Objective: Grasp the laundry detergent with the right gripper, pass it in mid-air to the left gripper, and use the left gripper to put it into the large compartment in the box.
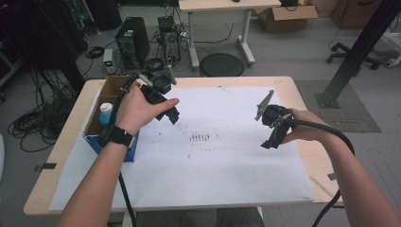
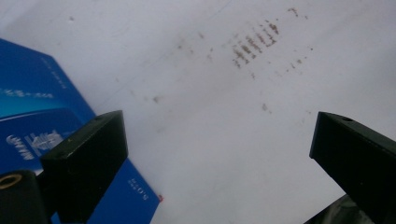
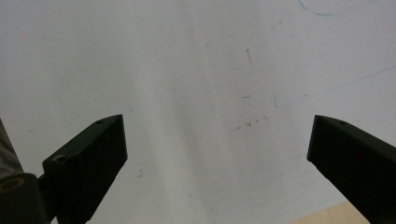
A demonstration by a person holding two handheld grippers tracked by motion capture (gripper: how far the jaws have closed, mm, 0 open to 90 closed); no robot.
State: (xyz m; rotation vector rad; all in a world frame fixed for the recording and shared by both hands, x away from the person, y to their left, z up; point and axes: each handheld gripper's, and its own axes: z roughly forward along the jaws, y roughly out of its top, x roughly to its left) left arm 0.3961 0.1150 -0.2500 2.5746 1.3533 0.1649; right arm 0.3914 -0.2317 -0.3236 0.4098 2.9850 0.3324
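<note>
Two hand-held grippers, left [image 1: 172, 115] and right [image 1: 269, 142], both spread, empty; one blue box [image 1: 94, 137].

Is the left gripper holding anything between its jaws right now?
No, the left gripper has its jaws wide apart with just the white paper showing between them, and the blue box sits off to the side.

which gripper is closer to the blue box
The left gripper, right beside the blue box; the right gripper hovers far across the paper.

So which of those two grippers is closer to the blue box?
The left. The left gripper hangs just right of the blue box; the right gripper is far across the white sheet.
</note>
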